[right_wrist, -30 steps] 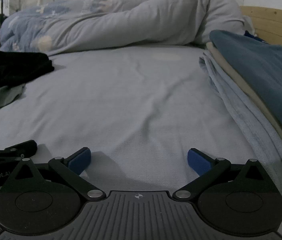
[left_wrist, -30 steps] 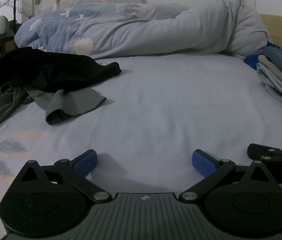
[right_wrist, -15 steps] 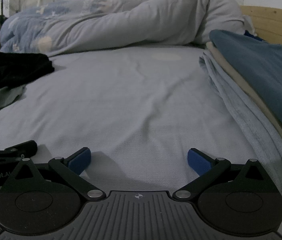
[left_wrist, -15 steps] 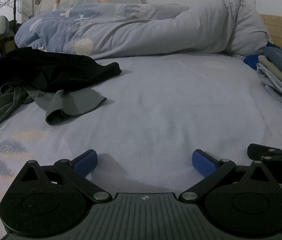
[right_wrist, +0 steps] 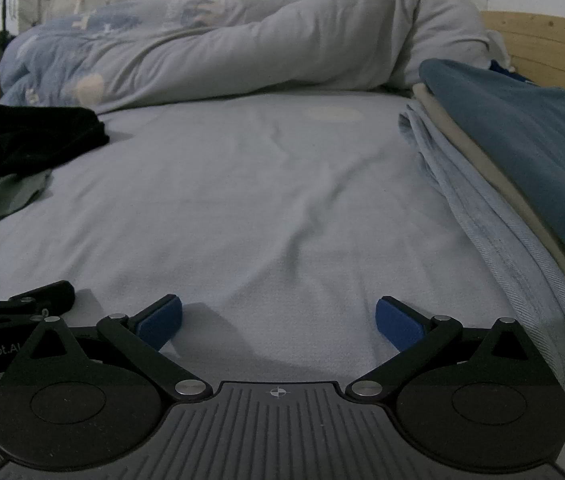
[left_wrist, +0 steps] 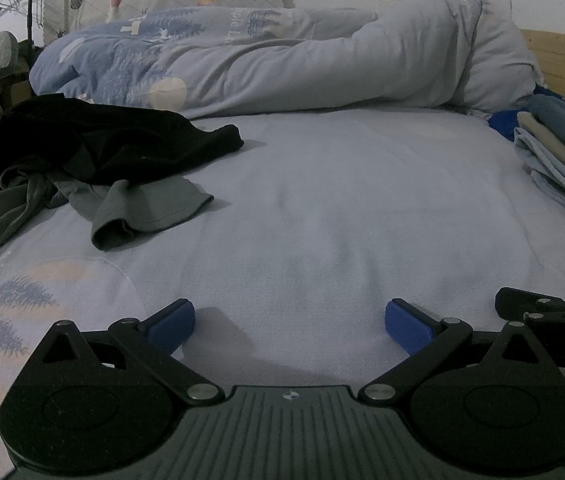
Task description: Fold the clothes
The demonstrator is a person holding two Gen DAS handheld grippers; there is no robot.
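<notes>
Both grippers, left gripper (left_wrist: 289,325) and right gripper (right_wrist: 278,322), wide apart (empty), black garment (left_wrist: 114,140) far left.

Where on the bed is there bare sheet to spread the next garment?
The middle of the bed sheet is bare, bordered by the unfolded pile on the left, the folded stack on the right and the rolled duvet behind. Both side edges are crowded.

Two loose garments (left_wrist: 94,148) (three folded (right_wrist: 522,184))
</notes>
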